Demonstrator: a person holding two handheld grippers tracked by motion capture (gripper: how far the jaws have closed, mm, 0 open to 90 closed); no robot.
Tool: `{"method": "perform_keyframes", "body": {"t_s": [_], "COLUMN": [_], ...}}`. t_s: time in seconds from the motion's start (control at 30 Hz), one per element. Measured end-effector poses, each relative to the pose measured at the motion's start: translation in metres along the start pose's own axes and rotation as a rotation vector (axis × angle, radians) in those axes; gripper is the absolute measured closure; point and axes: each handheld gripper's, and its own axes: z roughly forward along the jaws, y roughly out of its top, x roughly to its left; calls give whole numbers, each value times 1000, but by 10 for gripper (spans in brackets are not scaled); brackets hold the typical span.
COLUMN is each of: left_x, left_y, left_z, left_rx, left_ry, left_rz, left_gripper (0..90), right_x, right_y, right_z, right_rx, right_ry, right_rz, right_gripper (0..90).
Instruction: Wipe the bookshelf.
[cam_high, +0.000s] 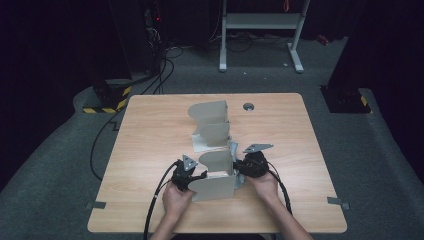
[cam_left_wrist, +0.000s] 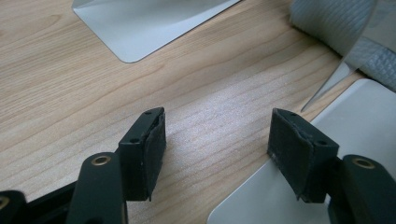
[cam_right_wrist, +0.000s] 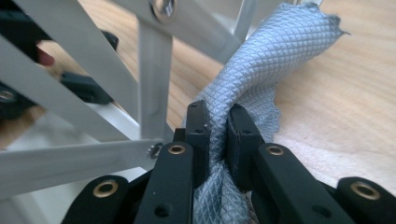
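While your right gripper has its jaws clamped on a bunched grey cloth, that cloth sits at the near right of the rack, a white folding frame with curved panels standing mid-table. Your left gripper hangs just over bare wood with its jaws wide apart and nothing between them, a pale panel lying under its right jaw. From above, both grippers flank the rack's nearest panel.

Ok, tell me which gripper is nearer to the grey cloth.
Right. The right gripper is clamped on the grey cloth beside the metal rack. The left gripper is open over bare table, with the cloth off past its jaws.
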Motion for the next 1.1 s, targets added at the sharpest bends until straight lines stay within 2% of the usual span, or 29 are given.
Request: {"method": "perform_keyframes", "body": {"t_s": [0.27, 0.63, 0.73, 0.87, 0.97, 1.1], "left_x": [0, 0, 0, 0, 0, 0], "left_y": [0, 0, 0, 0, 0, 0], "left_z": [0, 0, 0, 0, 0, 0], "left_rx": [0, 0, 0, 0, 0, 0], "left_ry": [0, 0, 0, 0, 0, 0], "left_rz": [1, 1, 0, 0, 0, 0], "left_gripper": [371, 371, 371, 371, 371, 371], "right_x": [4, 13, 14, 15, 13, 7], "right_y": [11, 44, 51, 58, 57, 50], "right_z": [-24, -56, -62, -62, -57, -44], "right_rx": [-74, -197, -216, -226, -213, -177], "right_ry": [-9, -29, -29, -28, -33, -34], "right_rz": [-26, -94, -104, -107, -107, -75], "right_gripper": [816, 816, 816, 816, 816, 816]}}
